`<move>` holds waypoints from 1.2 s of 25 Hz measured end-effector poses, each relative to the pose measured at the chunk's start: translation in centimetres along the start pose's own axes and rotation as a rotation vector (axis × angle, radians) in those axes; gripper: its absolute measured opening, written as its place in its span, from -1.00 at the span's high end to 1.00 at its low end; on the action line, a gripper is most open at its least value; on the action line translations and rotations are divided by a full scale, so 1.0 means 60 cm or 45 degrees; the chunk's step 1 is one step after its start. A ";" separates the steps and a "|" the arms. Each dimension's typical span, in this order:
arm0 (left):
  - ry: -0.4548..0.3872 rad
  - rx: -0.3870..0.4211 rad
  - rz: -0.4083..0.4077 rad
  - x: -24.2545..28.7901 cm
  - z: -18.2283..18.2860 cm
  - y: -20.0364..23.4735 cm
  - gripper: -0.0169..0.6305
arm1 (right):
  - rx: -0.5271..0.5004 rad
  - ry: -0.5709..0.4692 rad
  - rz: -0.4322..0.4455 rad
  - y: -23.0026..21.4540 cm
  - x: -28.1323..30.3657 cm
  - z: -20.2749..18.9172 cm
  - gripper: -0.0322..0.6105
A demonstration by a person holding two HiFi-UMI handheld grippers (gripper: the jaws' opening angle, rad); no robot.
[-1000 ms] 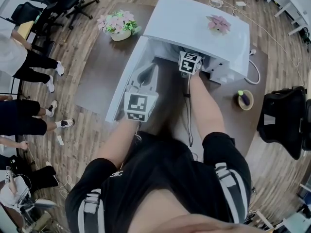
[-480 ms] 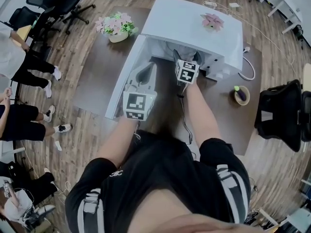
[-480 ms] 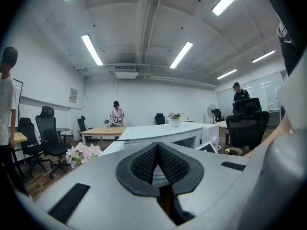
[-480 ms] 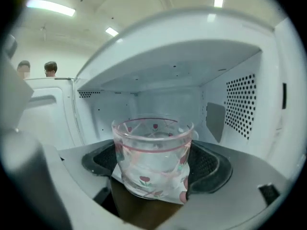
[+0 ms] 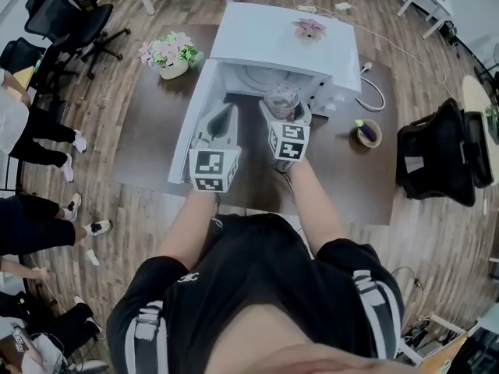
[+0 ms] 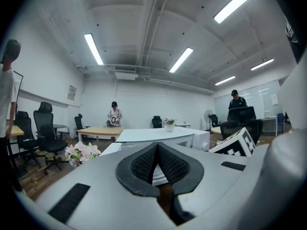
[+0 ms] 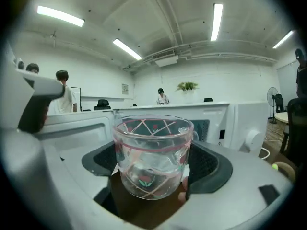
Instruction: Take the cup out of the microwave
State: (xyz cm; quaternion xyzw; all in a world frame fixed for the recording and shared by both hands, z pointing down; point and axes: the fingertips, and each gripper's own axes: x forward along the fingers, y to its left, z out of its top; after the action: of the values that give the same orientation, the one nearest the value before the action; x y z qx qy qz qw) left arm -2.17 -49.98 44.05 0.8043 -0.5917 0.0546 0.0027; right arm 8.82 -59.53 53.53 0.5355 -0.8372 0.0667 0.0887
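A clear glass cup (image 7: 152,156) with red lines and small flower prints sits upright between the pads of my right gripper (image 7: 154,164), which is shut on it. In the head view the cup (image 5: 281,101) hangs in front of the white microwave (image 5: 284,37), just outside its open cavity (image 5: 251,78). The microwave door (image 5: 187,135) stands swung open to the left. My left gripper (image 5: 221,125) hovers beside that door with its pads closed together, holding nothing. In the left gripper view the left gripper (image 6: 158,169) shows its dark pads touching.
The microwave stands on a dark brown table (image 5: 160,123). A pot of pink flowers (image 5: 168,54) is at the table's left, a small bowl (image 5: 367,133) with a purple thing at its right. A black bag (image 5: 437,154) and office chairs (image 5: 66,26) surround the table. People stand at the left.
My right gripper has drawn back out of the microwave cavity and risen, bringing the glass cup with it. The left gripper shifted slightly beside the door.
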 end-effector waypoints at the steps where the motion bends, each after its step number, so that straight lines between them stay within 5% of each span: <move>1: -0.005 -0.012 -0.001 -0.005 0.004 0.000 0.95 | -0.011 -0.020 0.002 0.004 -0.019 0.019 -0.50; 11: -0.087 0.001 -0.079 -0.039 0.067 -0.030 0.95 | -0.021 -0.139 -0.034 0.025 -0.158 0.172 -0.50; 30: -0.112 0.046 -0.125 -0.063 0.102 -0.044 0.94 | 0.000 -0.168 -0.086 0.027 -0.204 0.194 -0.50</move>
State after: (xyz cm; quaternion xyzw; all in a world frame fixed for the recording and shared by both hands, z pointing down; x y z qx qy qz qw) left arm -0.24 -46.00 37.79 0.8339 -0.5499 0.0296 -0.0352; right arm 11.47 -50.45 39.44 0.5666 -0.8228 0.0282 0.0355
